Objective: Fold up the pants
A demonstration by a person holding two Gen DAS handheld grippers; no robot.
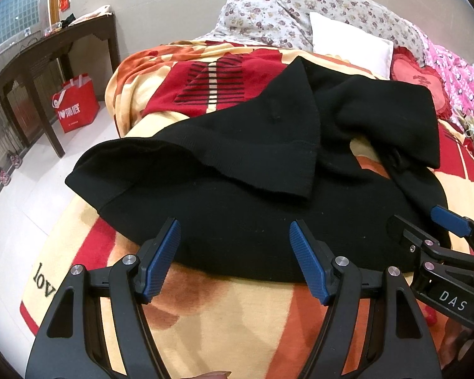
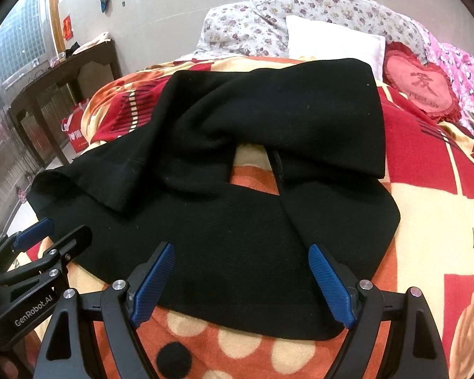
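Black pants (image 1: 237, 170) lie rumpled on the bed, waist end near me and both legs flopped back over the middle; in the right wrist view the pants (image 2: 237, 221) show a gap between the crossed legs. My left gripper (image 1: 235, 230) stands open just above the near waist edge, nothing between its blue pads. My right gripper (image 2: 241, 252) is open too, over the same near edge further right. Each gripper shows in the other's view: the right gripper (image 1: 426, 224) at the right edge, the left gripper (image 2: 57, 230) at the left edge.
The bed carries a red, orange and cream blanket (image 1: 224, 322). At its head are a floral quilt (image 1: 268, 15), a white pillow (image 1: 350, 41) and a red heart cushion (image 2: 420, 88). Left of the bed stand a dark wooden table (image 1: 47, 53) and a red bag (image 1: 75, 104) on the floor.
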